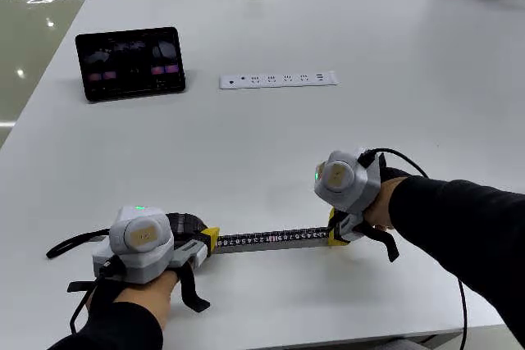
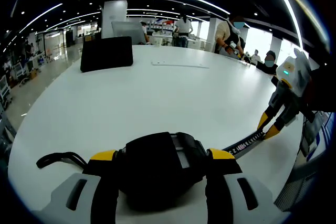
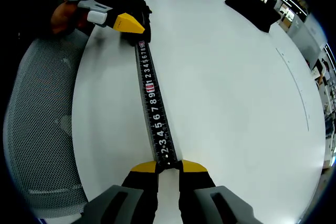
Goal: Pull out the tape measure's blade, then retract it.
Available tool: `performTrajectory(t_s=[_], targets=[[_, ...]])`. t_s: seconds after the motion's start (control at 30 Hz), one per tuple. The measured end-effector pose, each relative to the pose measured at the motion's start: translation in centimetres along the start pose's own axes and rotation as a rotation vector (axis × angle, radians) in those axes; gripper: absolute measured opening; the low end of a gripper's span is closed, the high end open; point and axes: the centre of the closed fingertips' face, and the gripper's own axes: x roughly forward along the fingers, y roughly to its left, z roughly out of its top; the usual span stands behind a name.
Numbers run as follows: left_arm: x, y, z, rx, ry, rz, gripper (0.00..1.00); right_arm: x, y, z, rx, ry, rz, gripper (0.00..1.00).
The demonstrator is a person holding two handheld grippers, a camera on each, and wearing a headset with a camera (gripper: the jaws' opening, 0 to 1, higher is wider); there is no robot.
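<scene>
Our left hand-held gripper [image 2: 163, 156] clamps the black rounded tape-measure case [image 2: 160, 174] as anchor; our right hand-held gripper [image 3: 169, 167] pinches the tip of the dark numbered blade [image 3: 152, 98] to hold it extended.

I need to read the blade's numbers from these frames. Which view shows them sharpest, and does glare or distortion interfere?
Right gripper view: the blade numerals are sharp and glare-free, though the fisheye bows the table edge. Head view: print too small to read; glare sits on the floor. Left gripper view: the case hides the blade's near end.
</scene>
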Motion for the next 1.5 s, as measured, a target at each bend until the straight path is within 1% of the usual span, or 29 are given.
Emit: performTrajectory(t_s=[1.5], targets=[[-0.01, -0.05, -0.02, 0.000, 0.003, 0.000, 0.63, 0.33, 0.08, 0.98, 0.008, -0.002, -0.008, 0.11]])
